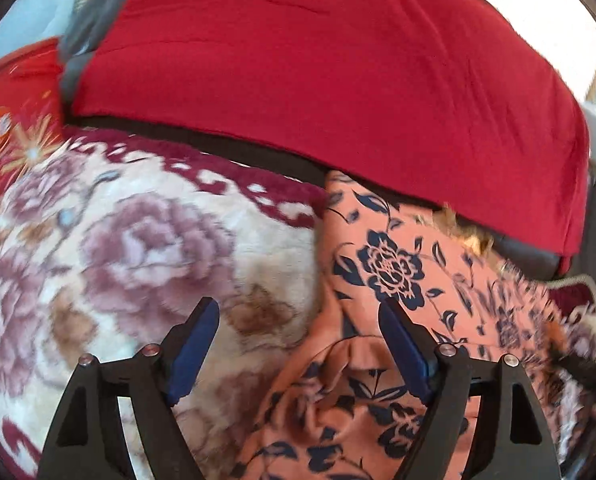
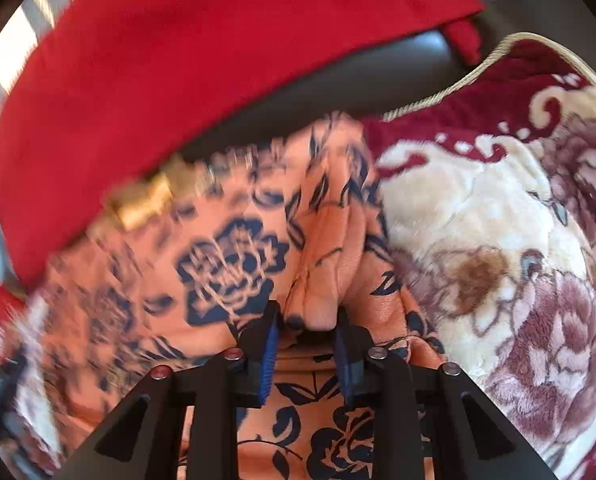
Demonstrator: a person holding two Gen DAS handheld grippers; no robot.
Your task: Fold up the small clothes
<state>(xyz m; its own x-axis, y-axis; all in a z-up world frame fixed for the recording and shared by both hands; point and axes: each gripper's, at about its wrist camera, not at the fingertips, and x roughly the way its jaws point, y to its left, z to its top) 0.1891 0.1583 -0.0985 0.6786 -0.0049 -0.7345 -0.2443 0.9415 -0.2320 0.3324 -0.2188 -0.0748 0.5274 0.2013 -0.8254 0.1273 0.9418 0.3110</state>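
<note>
An orange garment with dark blue flowers point(image 1: 394, 264) lies crumpled on a cream and maroon floral blanket point(image 1: 138, 240). My left gripper point(image 1: 298, 312) is open and empty; its left finger is over the blanket and its right finger is over the garment's left edge. In the right wrist view the garment point(image 2: 226, 264) fills the middle. My right gripper point(image 2: 308, 320) is shut on a bunched fold of the garment, which bulges up between the blue pads point(image 2: 272, 344). The left side of that view is blurred.
A large red cushion point(image 1: 318, 60) lies behind the garment, over a dark grey sofa back point(image 2: 378, 76). A red patterned cushion point(image 1: 14, 120) sits at the far left. The blanket point(image 2: 498, 260) has a cord-trimmed edge point(image 2: 438, 96) at the right.
</note>
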